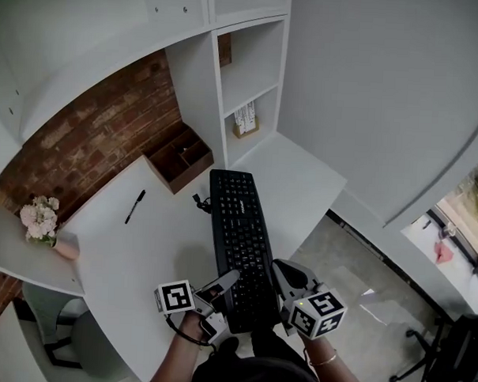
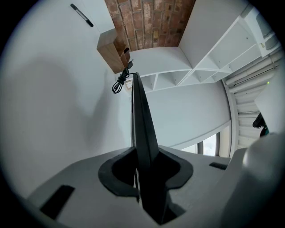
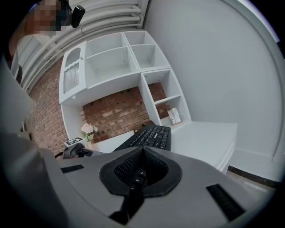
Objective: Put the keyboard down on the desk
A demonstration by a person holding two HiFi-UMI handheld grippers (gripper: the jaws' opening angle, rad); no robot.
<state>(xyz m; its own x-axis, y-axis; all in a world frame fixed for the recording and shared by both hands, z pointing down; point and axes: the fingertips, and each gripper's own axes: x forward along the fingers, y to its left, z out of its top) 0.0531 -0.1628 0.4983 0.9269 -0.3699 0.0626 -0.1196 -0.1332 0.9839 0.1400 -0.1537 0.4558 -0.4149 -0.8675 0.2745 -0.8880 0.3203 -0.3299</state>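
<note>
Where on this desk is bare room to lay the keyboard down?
The widest bare patch of the desk lies between the pen and the near edge, left of the keyboard. Another lies right of the keyboard, below the shelves. It is crowded at the back, around the box and cable.
</note>
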